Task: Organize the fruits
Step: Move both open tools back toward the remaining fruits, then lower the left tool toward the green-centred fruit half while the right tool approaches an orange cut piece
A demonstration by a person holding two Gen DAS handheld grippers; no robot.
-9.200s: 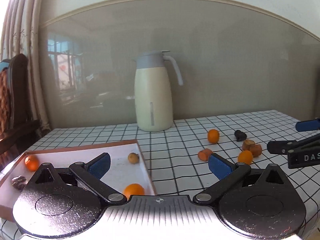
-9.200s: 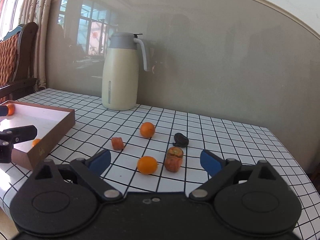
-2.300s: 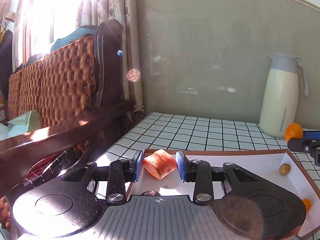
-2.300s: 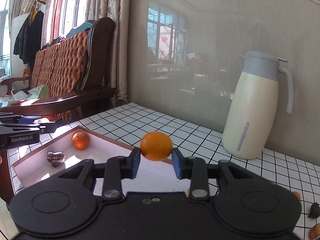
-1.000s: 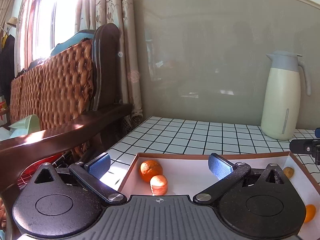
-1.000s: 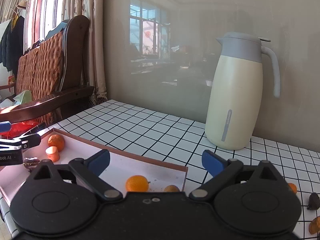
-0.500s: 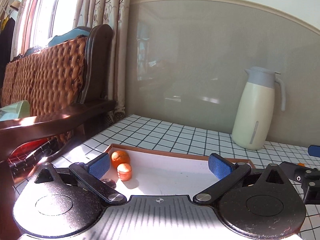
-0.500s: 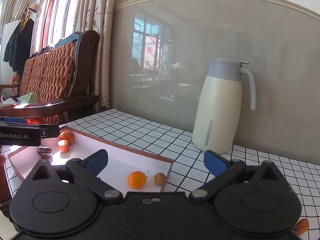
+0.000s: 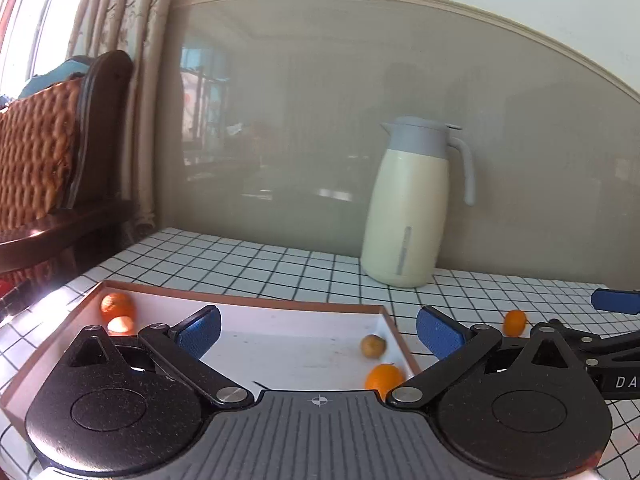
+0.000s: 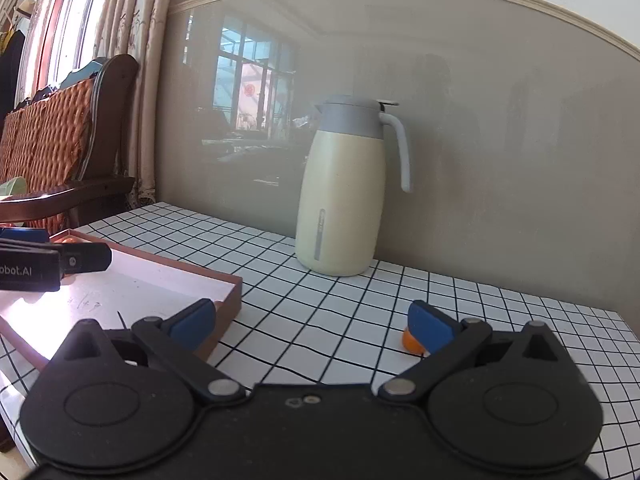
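Left wrist view: hovering over the shallow brown-walled tray with a white floor (image 9: 256, 304), left gripper (image 9: 318, 330) spread wide and carrying nothing. Resting in the tray's corner at ten o'clock, a round orange fruit (image 9: 116, 306) touching a cut orange piece (image 9: 120, 323); lying toward three o'clock near the tray's right wall, a small yellow-brown fruit (image 9: 373, 346) and a bright round orange (image 9: 383, 376), probably gathered there as the sorted lot. Waiting outside on the white black-gridded table (image 9: 280, 264) at three o'clock, one small loose orange (image 9: 514, 322), just beside the right gripper's tips. Standing at one o'clock against the wall, a cream jug with a grey lid (image 9: 412, 216).

Right wrist view: pointing away from the tray, right gripper (image 10: 310, 326) also gaping wide and empty, likely heading for the loose orange (image 10: 409, 340) peeking out behind its right finger at three o'clock. Reaching in at nine o'clock, the left gripper's black tip over the tray.
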